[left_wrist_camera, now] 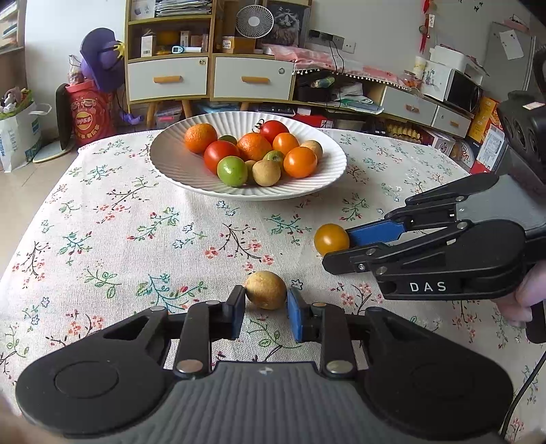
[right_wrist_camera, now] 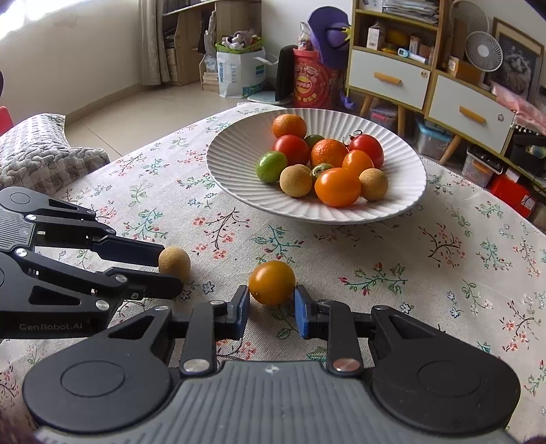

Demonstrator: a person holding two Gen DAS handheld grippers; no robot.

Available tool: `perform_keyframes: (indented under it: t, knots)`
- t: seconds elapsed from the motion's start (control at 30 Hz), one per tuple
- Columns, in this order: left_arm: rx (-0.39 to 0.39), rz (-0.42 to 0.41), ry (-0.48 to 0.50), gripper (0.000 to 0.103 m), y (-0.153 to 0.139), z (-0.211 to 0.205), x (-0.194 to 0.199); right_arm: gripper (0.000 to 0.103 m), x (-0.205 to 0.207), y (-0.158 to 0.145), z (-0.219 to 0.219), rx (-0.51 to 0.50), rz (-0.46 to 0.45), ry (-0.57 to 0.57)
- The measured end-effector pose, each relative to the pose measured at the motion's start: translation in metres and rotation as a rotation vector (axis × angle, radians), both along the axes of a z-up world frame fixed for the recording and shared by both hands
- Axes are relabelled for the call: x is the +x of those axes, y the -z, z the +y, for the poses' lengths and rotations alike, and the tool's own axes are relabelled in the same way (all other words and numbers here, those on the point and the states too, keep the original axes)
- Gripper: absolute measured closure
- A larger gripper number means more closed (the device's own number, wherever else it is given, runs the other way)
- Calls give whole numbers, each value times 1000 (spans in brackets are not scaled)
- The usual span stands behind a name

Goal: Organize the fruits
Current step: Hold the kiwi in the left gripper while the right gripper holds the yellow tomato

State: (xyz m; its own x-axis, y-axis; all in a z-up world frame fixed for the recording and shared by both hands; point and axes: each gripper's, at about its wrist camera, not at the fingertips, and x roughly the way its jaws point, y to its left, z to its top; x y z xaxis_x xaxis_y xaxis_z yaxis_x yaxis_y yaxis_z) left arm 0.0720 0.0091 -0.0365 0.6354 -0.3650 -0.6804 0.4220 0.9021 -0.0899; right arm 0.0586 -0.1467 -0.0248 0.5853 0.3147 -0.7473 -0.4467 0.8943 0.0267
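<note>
Nearest the left wrist camera: left gripper point(left_wrist_camera: 266, 305), blue pads either side of a tan longan point(left_wrist_camera: 266, 289)
left jaws: closed in around the longan, pads touching or just shy of its sides, hard to tell which; fruit sits on the tablecloth point(left_wrist_camera: 119, 239)
right gripper: right gripper point(right_wrist_camera: 272, 302) low over the cloth, pads flanking a yellow-orange tomato point(right_wrist_camera: 272, 282)
right jaws: bracketing the tomato, left pad at its skin, right pad looks just touching; can't confirm a firm grip; tomato rests on the cloth
cross view: from the left camera the right gripper point(left_wrist_camera: 336, 247) comes in from the right side, tomato point(left_wrist_camera: 331, 239) at its tips; from the right camera the left gripper point(right_wrist_camera: 170, 269) comes in from the left, longan point(right_wrist_camera: 174, 263) at its tips
two loose fruits: near each other, apart, both between the camera and the plate
plate: white ribbed plate point(left_wrist_camera: 177, 164) further back on the table, holding the pile
pile: mandarins point(left_wrist_camera: 200, 137), red tomatoes point(left_wrist_camera: 221, 155), orange tomatoes point(left_wrist_camera: 300, 162), green fruit point(left_wrist_camera: 232, 170), more longans point(left_wrist_camera: 267, 173), all bunched and touching
background: cabinet with drawers point(left_wrist_camera: 167, 80), small fan point(left_wrist_camera: 254, 21), red crisps tub point(left_wrist_camera: 89, 116) on the floor
</note>
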Motion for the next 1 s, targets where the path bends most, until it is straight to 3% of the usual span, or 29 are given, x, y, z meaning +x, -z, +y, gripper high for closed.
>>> perform_keyframes:
  t: [0.4,0.63,0.7,0.9,1.0]
  knots:
    - [-43,-30,-21,80,-19,1,6,85,2,-15,-6,43,-29,38]
    - [-16,-12,-40,80,-15,0,8,69,4,-13,3,37,-20,29]
    - [-10,-3,-45,80,-13,3,8,68,6,-12,9,33,-15,17]
    - [-10,10,-54,80,-12,11,8,69,9,-8,23,-9,-11,-1]
    - [-13,9,-51,80,-13,13,7,78,9,-4,23,-17,7,-5]
